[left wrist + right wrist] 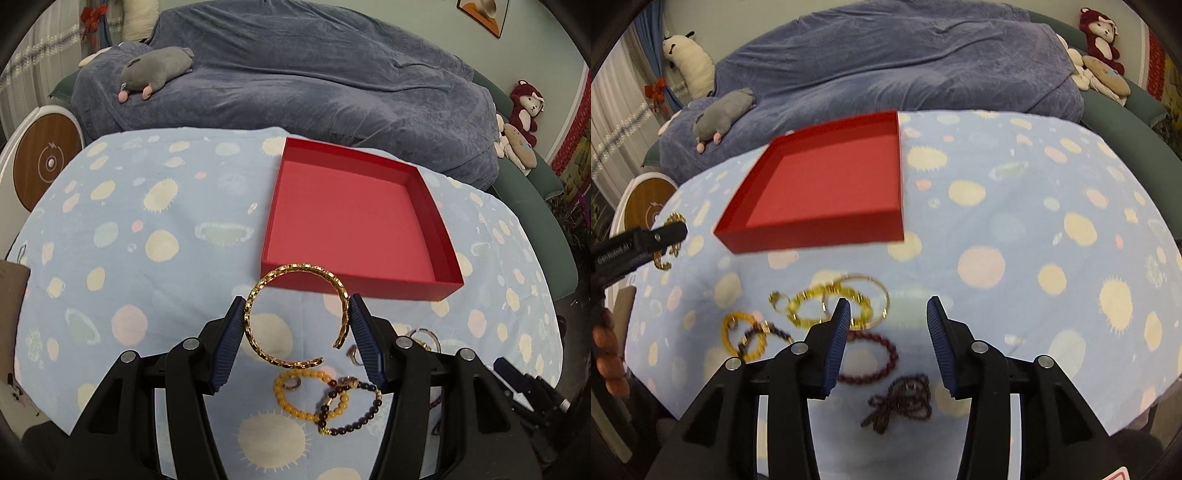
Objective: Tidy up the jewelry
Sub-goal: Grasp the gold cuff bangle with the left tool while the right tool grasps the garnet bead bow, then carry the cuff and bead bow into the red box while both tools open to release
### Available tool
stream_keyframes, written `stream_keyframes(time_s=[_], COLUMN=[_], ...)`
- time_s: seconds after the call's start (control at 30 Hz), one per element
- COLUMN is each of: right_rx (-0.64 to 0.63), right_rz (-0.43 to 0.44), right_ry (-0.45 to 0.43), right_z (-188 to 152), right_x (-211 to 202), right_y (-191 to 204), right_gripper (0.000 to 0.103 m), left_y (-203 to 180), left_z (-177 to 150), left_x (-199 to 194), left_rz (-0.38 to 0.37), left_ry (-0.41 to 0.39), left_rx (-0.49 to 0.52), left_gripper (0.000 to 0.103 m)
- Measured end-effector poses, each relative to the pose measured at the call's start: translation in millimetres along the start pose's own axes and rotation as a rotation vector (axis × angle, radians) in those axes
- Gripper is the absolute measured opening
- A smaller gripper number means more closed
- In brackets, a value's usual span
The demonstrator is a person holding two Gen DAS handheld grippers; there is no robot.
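My left claw pinches the gold bangle across its width, lifted just short of the red box — which has nothing in it, so nothing is sorted yet. My right claw gapes with nothing in it above the bead bracelets — all left to move.

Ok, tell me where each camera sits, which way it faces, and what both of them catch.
Left wrist: sits on the left gripper, looking down and forward at the open gold cuff bangle clamped in it, and the empty shallow red box beyond; its black fingers show.
Right wrist: sits on the right gripper, open, facing down over loose bead bracelets on the spotted blue cloth; its own fingers, the left gripper and the person's fingertips show.
Shared: box, bangle, yellow bead bracelet, cloth, grey plush toy.
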State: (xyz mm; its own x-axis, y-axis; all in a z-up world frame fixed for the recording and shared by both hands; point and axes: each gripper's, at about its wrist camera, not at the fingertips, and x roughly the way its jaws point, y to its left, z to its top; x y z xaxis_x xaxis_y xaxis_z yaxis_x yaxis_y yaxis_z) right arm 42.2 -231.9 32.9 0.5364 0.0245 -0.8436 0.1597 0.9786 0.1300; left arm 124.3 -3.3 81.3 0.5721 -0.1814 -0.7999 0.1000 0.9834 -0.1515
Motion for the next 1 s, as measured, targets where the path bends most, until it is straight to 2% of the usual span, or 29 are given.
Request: stream_keyframes(time_s=[0.2, 0.4, 0.5, 0.53, 0.77, 0.8, 1.0], right_rx=[0.024, 0.028, 0.029, 0.027, 0.044, 0.046, 0.034], right_rz=[-0.013, -0.017, -0.011, -0.004, 0.024, 0.029, 0.067], right_ry=[0.075, 0.088, 0.084, 0.083, 0.051, 0.043, -0.025], right_z=[-31.1, -38.1, -38.6, -38.4, -29.0, -25.8, 6.8], right_x=[20.3, 26.2, 24.6, 23.9, 10.8, 8.1, -9.7], right_y=[-4.1, -7.7, -8.8, -8.5, -8.4, -8.4, -2.0], right_gripper=[0.043, 0.021, 0.017, 0.009, 0.009, 0.006, 0.006], left_y=[4.9, 3.5, 2.1, 1.7, -2.7, -2.8, -4.3], left_z=[-33.7, -44.1, -45.8, -46.7, -49.6, -48.8, -35.0], left_x=[2.7, 1.7, 1.9, 1.9, 1.0, 0.4, -3.4], left_rz=[0.009, 0.007, 0.006, 0.005, -0.003, -0.006, -0.014], left_ry=[0.050, 0.066, 0.069, 0.070, 0.079, 0.079, 0.059], left_rx=[-0.021, -0.021, -0.015, -0.015, -0.012, -0.012, -0.004], left_gripper=[0.054, 0.054, 0.054, 0.054, 0.054, 0.054, 0.054])
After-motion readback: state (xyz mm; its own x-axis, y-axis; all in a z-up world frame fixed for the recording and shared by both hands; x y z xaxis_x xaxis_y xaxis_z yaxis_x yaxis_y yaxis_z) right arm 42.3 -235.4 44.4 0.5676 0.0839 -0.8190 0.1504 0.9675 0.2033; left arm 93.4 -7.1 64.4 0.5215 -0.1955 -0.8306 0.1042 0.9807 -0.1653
